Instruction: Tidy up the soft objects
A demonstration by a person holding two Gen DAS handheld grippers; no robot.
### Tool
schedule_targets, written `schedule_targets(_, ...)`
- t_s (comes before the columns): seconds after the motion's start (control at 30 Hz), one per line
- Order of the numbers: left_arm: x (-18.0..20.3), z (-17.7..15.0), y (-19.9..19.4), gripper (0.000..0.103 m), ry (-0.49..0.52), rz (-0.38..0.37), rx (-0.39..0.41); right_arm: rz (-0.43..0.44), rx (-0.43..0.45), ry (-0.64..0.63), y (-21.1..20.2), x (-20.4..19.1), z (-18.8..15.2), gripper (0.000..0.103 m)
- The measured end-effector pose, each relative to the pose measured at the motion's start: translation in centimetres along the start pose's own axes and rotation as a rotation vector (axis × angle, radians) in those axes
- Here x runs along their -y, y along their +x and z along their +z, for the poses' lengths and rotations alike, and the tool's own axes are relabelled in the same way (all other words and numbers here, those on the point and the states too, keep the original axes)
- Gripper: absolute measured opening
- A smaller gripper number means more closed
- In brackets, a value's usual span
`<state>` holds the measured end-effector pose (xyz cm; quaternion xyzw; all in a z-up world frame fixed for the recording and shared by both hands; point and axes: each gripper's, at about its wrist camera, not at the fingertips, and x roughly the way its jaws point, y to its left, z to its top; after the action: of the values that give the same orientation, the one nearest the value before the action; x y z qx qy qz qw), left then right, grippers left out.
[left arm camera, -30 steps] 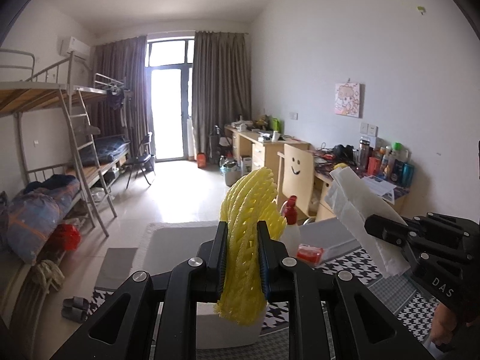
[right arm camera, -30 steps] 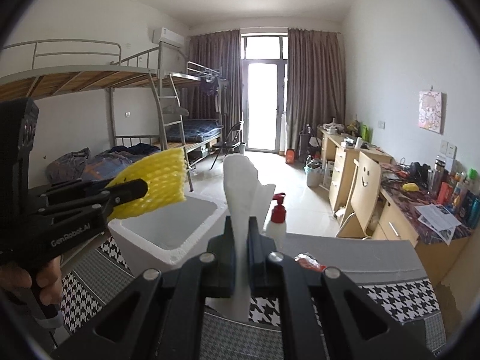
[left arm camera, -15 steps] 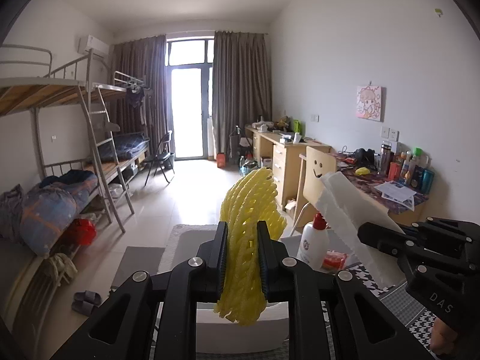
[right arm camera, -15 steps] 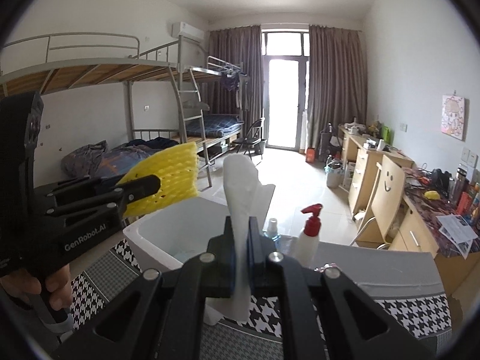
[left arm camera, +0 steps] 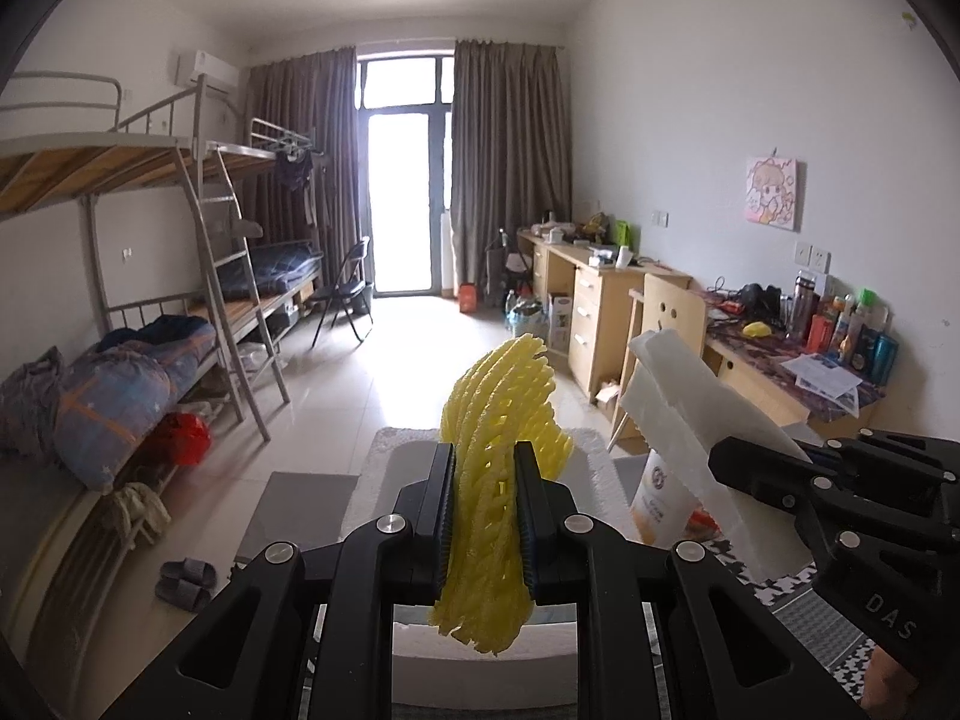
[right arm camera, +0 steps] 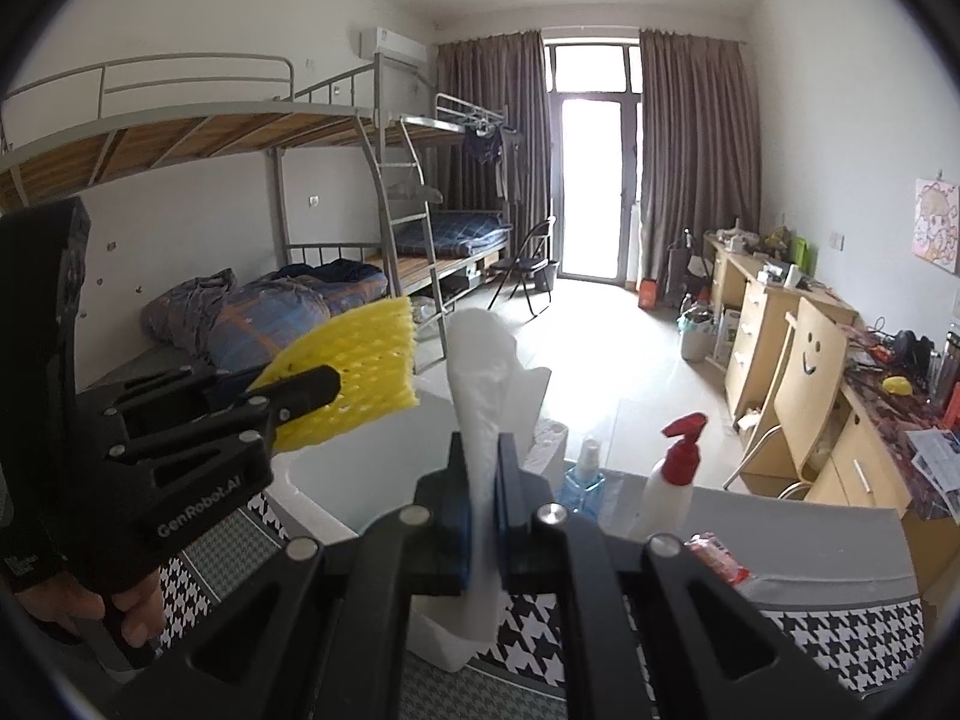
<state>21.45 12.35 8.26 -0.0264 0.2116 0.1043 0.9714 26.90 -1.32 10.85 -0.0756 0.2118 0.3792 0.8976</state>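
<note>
My left gripper is shut on a yellow foam net sleeve, which sticks up between its fingers and hangs out below them. In the right wrist view the same yellow sleeve shows at the left, above the white foam box. My right gripper is shut on a folded white foam sheet that stands upright between its pads. That sheet also appears at the right of the left wrist view, held by the right gripper. Both grippers hover over the white box.
A table with a houndstooth cloth holds a white spray bottle with a red trigger, a small blue bottle and a red packet. Bunk beds stand at the left, desks and a chair at the right.
Both grippers have swung leftwards with their loads still held, so the room has slid right in both views. The bottles now sit further right and the white box is closer below.
</note>
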Motion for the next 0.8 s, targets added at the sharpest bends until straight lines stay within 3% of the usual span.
schedule_targets(0.57, -0.3, -0.5, 3.6, 0.02, -0.011, -0.022, -0.076, 0.011, -0.035, -0.004, 2.1, -0.6, -0.1, 0.009)
schedule_targets(0.7, -0.8, -0.8, 4.4, 0.033, -0.019, -0.031, -0.112, 0.008, -0.047, 0.004, 2.6, -0.3, -0.1, 0.009)
schedule_targets(0.77, -1.2, -0.9, 4.3, 0.049, -0.024, -0.012, -0.107, 0.004, -0.046, 0.005, 2.5, -0.3, 0.1, 0.009)
schedule_targets(0.8, -1.5, -0.9, 4.2, 0.064, -0.029, -0.001, -0.104, 0.003, -0.045, 0.004, 2.6, -0.3, 0.2, 0.009)
